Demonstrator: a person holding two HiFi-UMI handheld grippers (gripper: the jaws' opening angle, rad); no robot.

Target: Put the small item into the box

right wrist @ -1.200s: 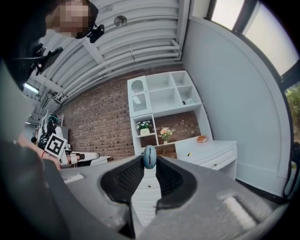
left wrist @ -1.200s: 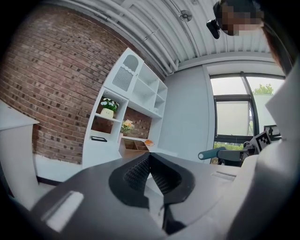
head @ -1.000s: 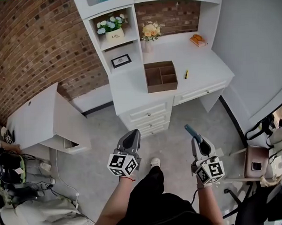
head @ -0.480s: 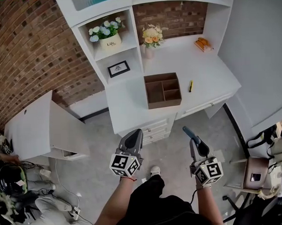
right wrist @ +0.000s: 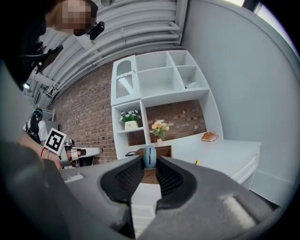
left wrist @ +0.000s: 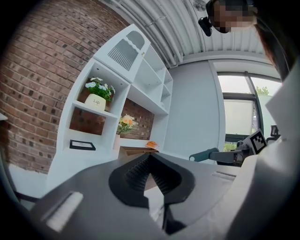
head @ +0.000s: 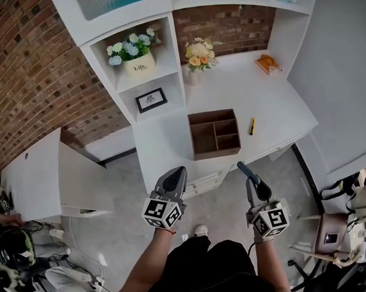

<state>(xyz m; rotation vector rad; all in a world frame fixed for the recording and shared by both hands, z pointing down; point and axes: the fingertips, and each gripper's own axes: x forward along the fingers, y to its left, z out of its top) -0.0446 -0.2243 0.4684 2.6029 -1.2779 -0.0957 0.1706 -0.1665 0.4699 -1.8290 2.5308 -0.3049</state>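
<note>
White cabinet (head: 40, 177) is seen on the floor, far left of the box (head: 214, 133). Flower pot (head: 138, 61) and picture frame (head: 150, 100) are set on two shelf levels up-left of the box.

Left tool (head: 178, 171) is held over the floor below-left of the box, well apart from it. Its jaws are pressed together with nothing gripped.

Vase (head: 195, 67) with flowers is placed on the desk (head: 271, 100) behind the box.

The box is brown, open-topped and split into compartments. It is set on the desk near the front edge.

Right tool (head: 254, 183) is held below-right of the box, off the desk front. The small item (head: 243, 169), a blue piece, is pinched in its jaws and sticks out past the tips toward the box. The item is outside the box and clear of it, over the floor.

Yellow pen (head: 252, 125) is laid on the desk just right of the box, not touching it. Orange object (head: 267, 63) is located far back-right of the box, by the wall.
</note>
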